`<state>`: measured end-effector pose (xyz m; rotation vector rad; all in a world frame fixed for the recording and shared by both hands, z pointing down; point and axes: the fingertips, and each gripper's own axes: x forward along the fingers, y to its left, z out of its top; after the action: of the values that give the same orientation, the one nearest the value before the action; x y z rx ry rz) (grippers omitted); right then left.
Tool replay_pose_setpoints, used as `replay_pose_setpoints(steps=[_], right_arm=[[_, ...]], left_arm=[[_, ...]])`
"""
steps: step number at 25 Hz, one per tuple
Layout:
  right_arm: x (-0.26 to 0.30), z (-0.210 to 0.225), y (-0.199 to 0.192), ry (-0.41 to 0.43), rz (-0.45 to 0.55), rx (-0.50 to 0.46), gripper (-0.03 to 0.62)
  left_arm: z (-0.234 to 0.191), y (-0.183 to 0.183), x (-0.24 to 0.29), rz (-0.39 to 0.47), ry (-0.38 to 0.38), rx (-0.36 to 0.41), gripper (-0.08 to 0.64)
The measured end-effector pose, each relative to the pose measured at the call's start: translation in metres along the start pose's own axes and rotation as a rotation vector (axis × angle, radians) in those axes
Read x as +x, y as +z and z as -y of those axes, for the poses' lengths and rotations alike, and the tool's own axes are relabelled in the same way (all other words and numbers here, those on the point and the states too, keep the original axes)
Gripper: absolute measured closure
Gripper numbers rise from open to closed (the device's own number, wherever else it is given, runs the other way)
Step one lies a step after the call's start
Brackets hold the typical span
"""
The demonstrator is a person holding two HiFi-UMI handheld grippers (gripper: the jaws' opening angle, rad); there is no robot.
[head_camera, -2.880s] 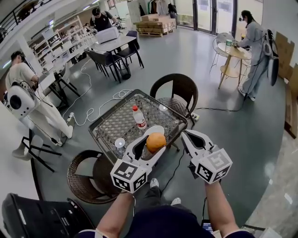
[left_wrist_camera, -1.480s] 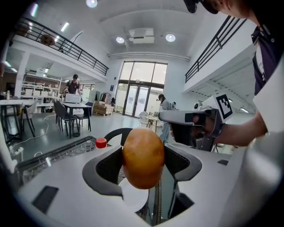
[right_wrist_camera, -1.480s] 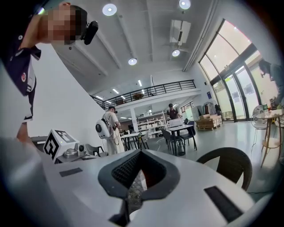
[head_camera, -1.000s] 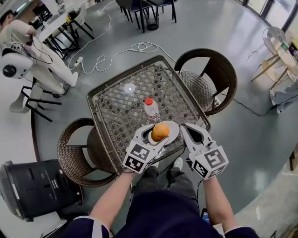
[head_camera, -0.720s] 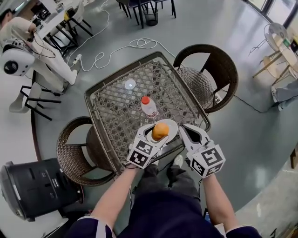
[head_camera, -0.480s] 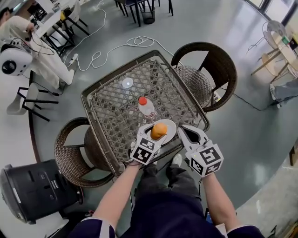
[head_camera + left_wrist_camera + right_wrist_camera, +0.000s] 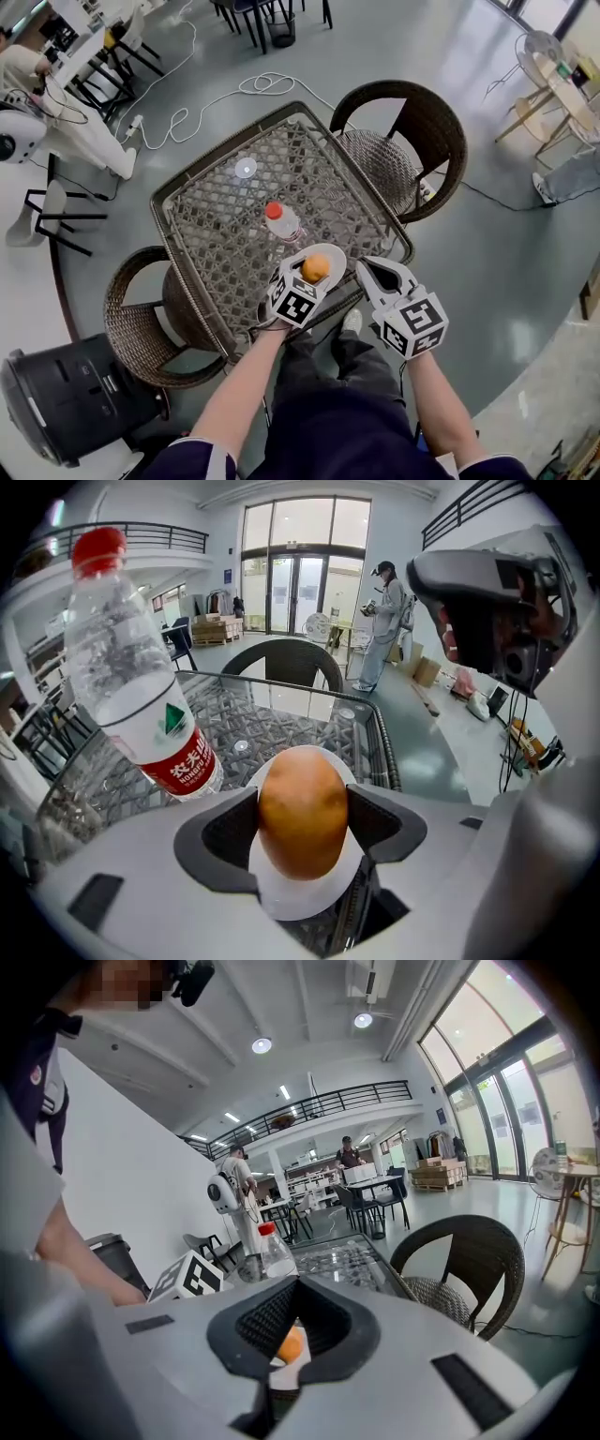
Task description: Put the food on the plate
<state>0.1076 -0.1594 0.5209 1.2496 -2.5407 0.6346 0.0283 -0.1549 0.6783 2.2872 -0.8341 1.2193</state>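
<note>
Left tool (image 7: 306, 273) grips smooth oval orange food (image 7: 302, 810) over round white plate (image 7: 333, 253) on woven-lattice desk (image 7: 216, 225). Clear ribbed plastic bottle (image 7: 141, 696) just beside. Right tool (image 7: 375, 275) closed, empty.

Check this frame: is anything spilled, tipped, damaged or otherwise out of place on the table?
Nothing stands out. The water bottle stands upright on the table. The white plate lies flat near the table's near edge, and the left gripper is closed on the round orange-brown food over the plate. No spill or damage shows.
</note>
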Motion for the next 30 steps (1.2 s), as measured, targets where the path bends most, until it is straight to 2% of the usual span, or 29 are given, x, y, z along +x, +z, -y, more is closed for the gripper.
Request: replay_pose_setpoints(steps=[10, 18, 30], right_arm=[[-0.0034, 0.0029, -0.0043, -0.012, -0.005, 0.014, 0.589], [-0.003, 0.0, -0.0024, -0.019, -0.001, 0.014, 0.589], [0.0015, -0.0021, -0.002, -0.02, -0.007, 0.017, 0.589]], left_arm=[[0.0027, 0.0049, 0.0072, 0.011, -0.04, -0.021, 0.261], [-0.001, 0.0049, 0.0073, 0.074, -0.016, -0.035, 0.259], [-0.0057, 0.0032, 0.0013, 0.087, -0.027, -0.066, 0.259]])
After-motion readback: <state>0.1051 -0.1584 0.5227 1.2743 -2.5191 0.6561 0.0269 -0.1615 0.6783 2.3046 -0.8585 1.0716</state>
